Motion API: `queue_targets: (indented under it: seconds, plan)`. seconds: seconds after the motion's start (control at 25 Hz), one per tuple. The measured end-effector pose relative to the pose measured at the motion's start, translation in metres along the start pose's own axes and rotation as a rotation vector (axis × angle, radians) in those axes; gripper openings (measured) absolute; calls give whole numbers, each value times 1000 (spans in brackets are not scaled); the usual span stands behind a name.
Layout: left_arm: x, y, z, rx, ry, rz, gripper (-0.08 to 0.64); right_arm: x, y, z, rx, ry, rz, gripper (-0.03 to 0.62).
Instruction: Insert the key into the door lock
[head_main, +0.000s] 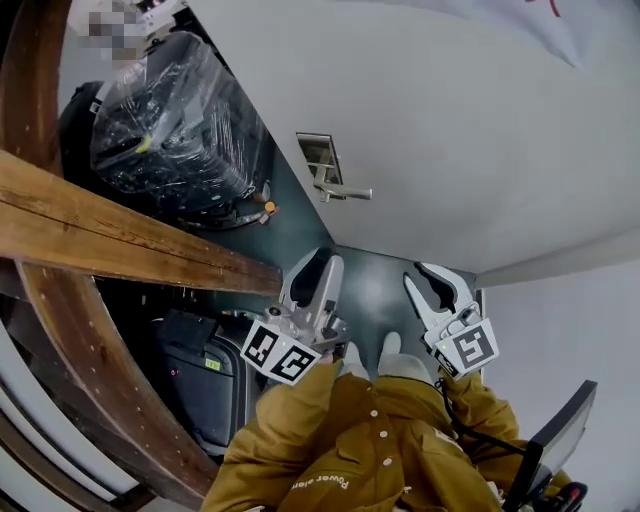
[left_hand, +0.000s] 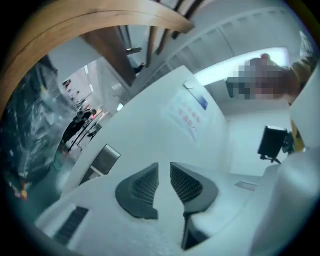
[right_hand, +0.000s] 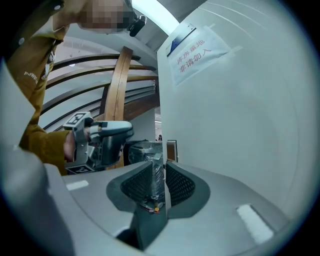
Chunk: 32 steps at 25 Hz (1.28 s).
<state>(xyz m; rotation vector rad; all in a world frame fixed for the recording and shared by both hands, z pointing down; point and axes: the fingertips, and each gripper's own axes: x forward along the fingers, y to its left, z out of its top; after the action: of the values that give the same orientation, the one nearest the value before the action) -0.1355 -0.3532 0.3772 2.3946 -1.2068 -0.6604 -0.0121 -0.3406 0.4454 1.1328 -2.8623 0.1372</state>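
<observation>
The white door (head_main: 450, 130) carries a metal lock plate (head_main: 320, 155) with a lever handle (head_main: 345, 192). My right gripper (head_main: 437, 285) points level at the door edge and is shut on the key (right_hand: 156, 177), a thin grey piece standing upright between the pads. In the right gripper view the lock plate (right_hand: 172, 150) shows just beyond the jaws. My left gripper (head_main: 312, 272) is raised beside the right one, apart from the door. In the left gripper view its jaws (left_hand: 164, 167) stand a narrow gap apart with nothing between them, and the lock plate (left_hand: 105, 159) lies off to the left.
A plastic-wrapped black object (head_main: 170, 120) stands left of the door. A wooden beam (head_main: 120, 235) and a curved wooden frame (head_main: 80, 370) run along the left. A paper notice (right_hand: 197, 52) hangs high on the door. A black stand (head_main: 555, 440) is at lower right.
</observation>
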Motion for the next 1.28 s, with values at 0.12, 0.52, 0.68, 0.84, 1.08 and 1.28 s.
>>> queue_targets:
  seconds: [0.12, 0.52, 0.68, 0.84, 1.08, 1.28]
  plan:
    - [-15, -57, 10, 208, 64, -66, 22, -6, 6, 15, 9, -32, -8, 74]
    - [-56, -92, -19, 411, 224, 0, 2, -25, 27, 35, 2, -48, -84, 5]
    - [-54, -91, -19, 392, 221, 8, 2, -23, 32, 38, 3, -52, -76, 5]
    - [-58, -90, -22, 392, 238, 6, 2, -23, 34, 39, 6, -51, -74, 5]
    - [-61, -91, -22, 386, 234, 13, 2, -26, 36, 37, 1, -51, -78, 5]
    - [-64, -93, -22, 384, 232, 15, 2, -29, 39, 36, -7, -46, -80, 5]
